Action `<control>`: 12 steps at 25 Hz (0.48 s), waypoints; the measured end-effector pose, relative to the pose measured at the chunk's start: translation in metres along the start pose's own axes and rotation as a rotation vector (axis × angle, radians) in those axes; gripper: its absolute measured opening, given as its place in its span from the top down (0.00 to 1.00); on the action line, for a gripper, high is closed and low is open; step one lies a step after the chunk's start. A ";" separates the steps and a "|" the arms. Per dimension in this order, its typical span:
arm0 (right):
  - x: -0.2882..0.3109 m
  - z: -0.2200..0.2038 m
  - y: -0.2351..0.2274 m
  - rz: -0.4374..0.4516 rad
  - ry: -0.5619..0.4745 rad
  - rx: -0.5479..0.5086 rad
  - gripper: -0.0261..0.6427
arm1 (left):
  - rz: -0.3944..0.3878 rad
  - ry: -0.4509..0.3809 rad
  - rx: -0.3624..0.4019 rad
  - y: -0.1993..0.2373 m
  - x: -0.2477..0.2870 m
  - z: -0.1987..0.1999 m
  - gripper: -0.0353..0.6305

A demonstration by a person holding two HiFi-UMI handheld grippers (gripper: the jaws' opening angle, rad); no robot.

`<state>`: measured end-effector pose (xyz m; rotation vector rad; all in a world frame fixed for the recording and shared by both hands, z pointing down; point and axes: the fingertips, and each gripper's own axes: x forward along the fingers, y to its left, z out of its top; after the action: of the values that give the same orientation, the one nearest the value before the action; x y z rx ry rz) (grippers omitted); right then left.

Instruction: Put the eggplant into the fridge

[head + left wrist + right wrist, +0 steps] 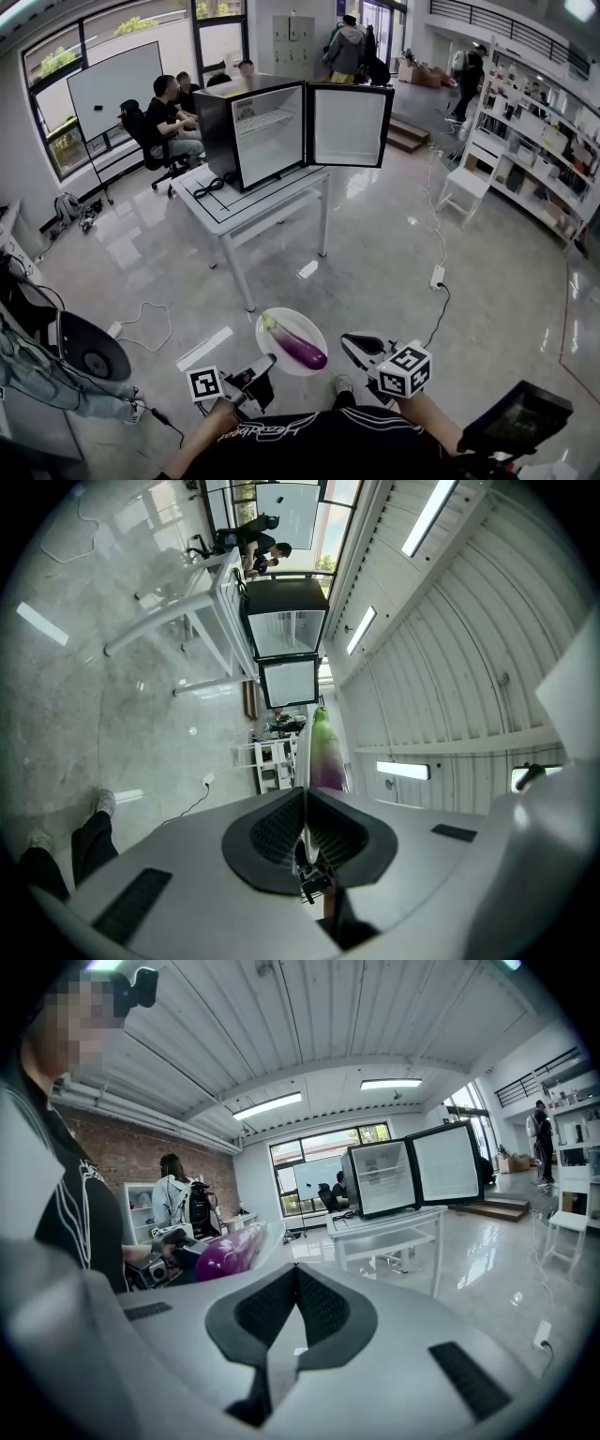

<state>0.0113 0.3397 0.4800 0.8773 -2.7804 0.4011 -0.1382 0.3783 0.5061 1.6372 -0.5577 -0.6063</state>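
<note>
A purple eggplant with a green stem lies on a white plate held in front of me. My left gripper is shut on the plate's near-left rim; in the left gripper view the thin plate edge runs between the pads, with the eggplant beyond. My right gripper hangs just right of the plate, shut and empty; its view shows the eggplant to the left. The black mini fridge stands on a white table ahead, its door swung wide open.
Seated people and a whiteboard are behind the fridge on the left. Shelves and a white chair line the right. A power strip with cable lies on the floor. An office chair is near my left.
</note>
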 end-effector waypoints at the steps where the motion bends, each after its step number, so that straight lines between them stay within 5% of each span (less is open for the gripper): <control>1: 0.000 0.001 -0.002 -0.005 -0.004 -0.001 0.95 | -0.001 0.003 0.003 0.000 0.001 0.000 0.92; 12: 0.006 0.003 -0.033 -0.022 -0.038 0.044 0.95 | 0.026 0.012 0.012 0.004 0.024 0.010 0.92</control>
<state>0.0252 0.3092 0.4851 0.9349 -2.8040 0.4487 -0.1274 0.3548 0.5074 1.6413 -0.5735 -0.5746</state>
